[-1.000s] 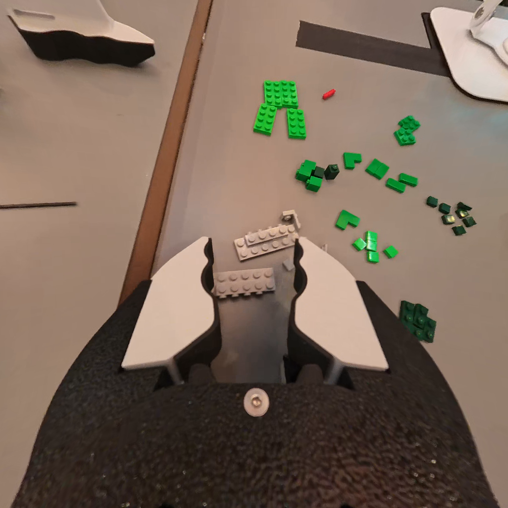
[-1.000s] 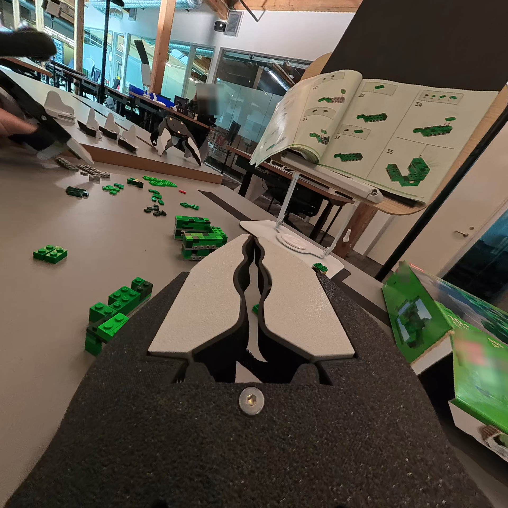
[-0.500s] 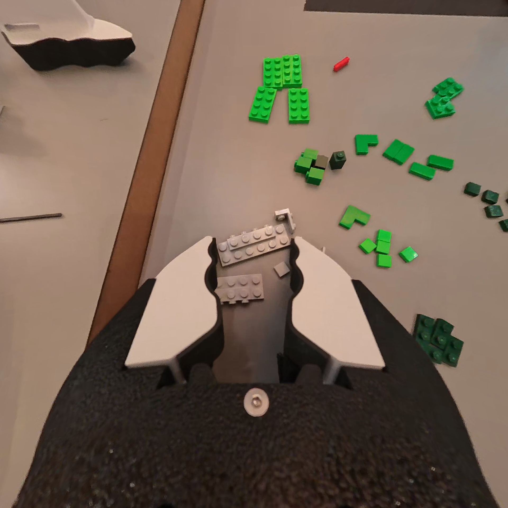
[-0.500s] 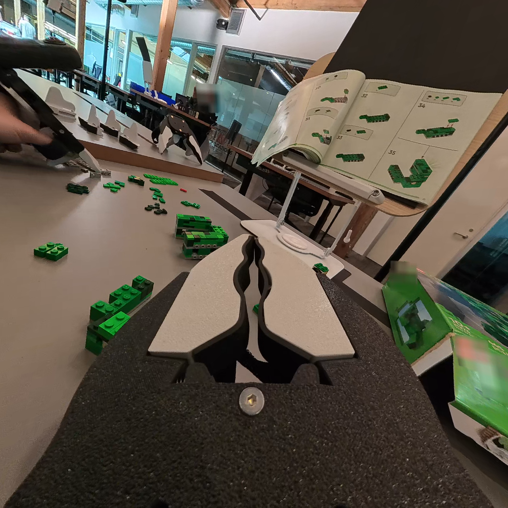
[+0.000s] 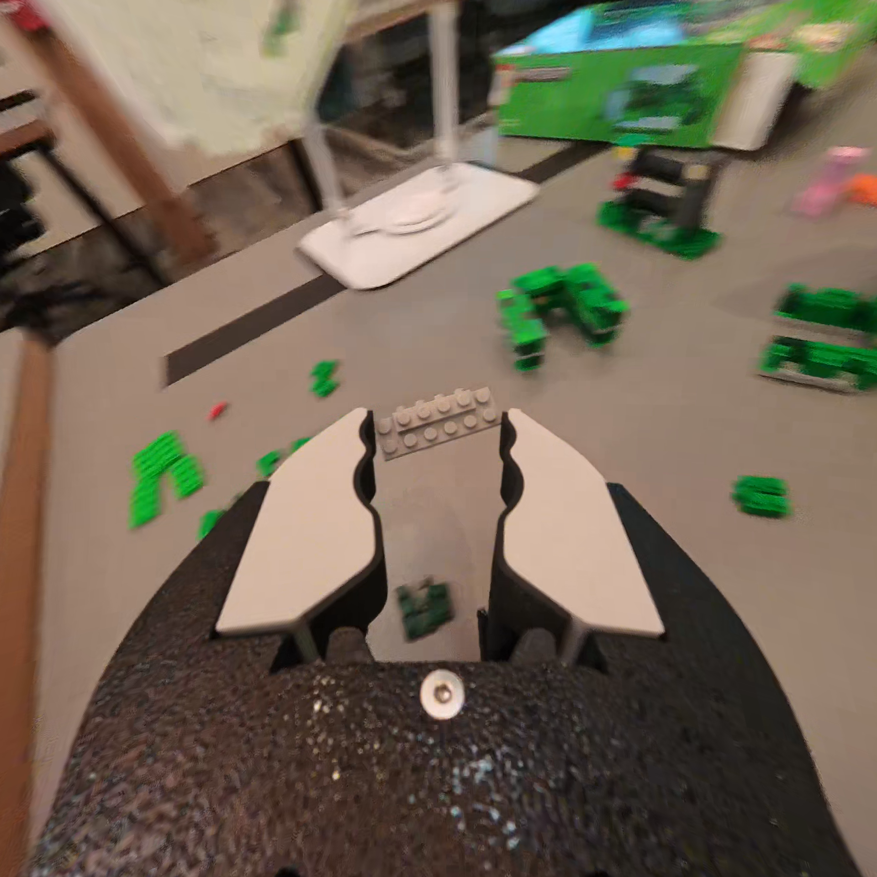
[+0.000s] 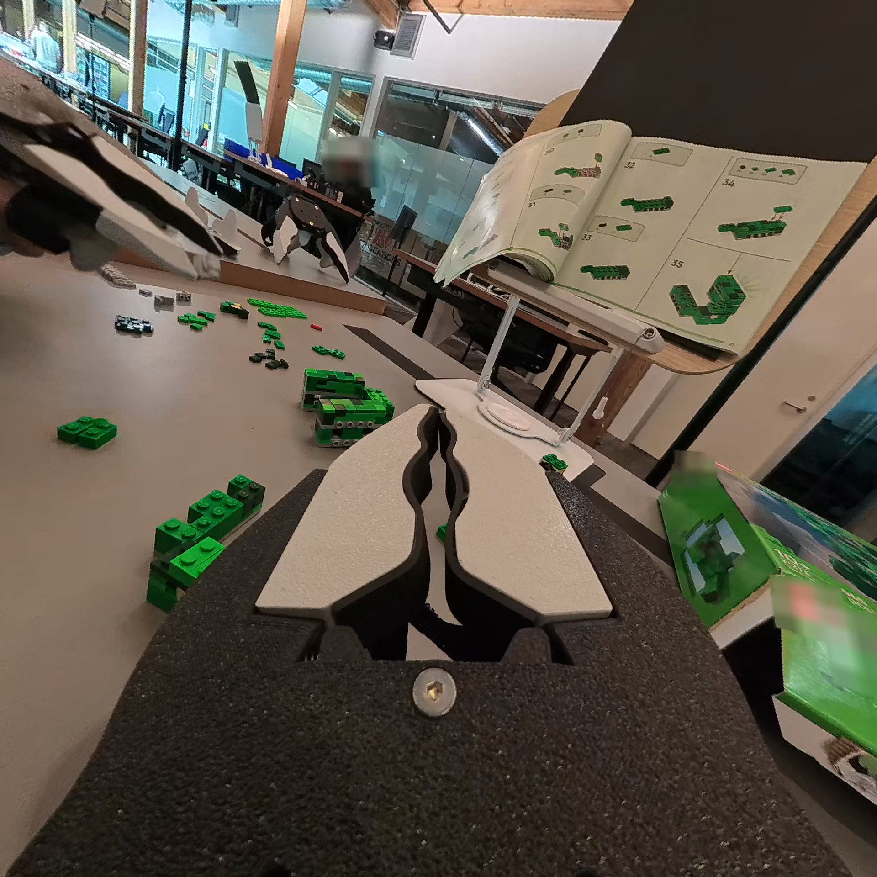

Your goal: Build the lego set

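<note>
The left gripper (image 5: 436, 420) pinches a grey plate (image 5: 439, 422) at its fingertips, apparently lifted clear of the table (image 5: 427, 332). The right gripper (image 6: 437, 417) rests closed and empty. Several green sections (image 6: 349, 398) stand built; many loose green pieces (image 6: 268, 353) remain, so roughly halfway.

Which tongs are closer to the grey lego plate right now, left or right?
Left. The left tongs hold the grey lego plate between their tips, lifted off the table. The right tongs sit shut and empty, far across the table by the stand.

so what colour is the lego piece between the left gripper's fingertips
Light grey plate, clearest in the left wrist view.
</note>
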`<action>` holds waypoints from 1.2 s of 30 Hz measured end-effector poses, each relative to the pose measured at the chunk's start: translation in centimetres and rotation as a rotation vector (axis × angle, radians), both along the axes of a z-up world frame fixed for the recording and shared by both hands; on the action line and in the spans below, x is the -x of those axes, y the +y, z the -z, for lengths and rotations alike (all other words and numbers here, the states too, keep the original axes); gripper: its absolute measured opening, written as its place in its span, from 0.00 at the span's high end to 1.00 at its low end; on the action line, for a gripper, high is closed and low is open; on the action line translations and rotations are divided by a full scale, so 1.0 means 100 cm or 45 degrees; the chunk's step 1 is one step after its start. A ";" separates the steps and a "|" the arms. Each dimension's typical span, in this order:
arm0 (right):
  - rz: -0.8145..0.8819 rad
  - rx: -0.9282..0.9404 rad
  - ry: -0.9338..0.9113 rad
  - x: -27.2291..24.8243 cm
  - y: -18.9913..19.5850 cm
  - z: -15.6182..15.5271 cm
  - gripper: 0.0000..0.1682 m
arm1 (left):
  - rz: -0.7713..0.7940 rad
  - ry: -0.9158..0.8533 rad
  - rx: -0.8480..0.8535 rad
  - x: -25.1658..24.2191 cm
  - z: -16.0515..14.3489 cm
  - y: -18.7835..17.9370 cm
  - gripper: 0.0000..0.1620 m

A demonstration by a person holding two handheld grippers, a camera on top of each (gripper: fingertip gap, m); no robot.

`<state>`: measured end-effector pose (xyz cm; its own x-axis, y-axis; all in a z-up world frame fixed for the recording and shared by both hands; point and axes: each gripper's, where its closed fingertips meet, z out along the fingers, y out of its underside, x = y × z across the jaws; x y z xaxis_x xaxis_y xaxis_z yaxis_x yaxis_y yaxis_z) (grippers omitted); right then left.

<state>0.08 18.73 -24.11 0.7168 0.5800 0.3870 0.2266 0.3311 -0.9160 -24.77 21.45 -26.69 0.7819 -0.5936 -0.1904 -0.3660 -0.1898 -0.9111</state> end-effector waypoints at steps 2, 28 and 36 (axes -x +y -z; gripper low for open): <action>0.001 -0.002 -0.001 0.000 0.000 0.000 1.00 | 0.224 0.059 0.063 -0.039 0.013 -0.016 0.69; 0.002 0.002 -0.006 0.000 0.001 0.000 1.00 | 0.546 0.229 0.357 -0.074 0.074 -0.044 0.69; 0.002 -0.002 -0.019 0.001 0.000 0.001 1.00 | 0.545 0.232 0.366 -0.074 0.074 -0.044 0.65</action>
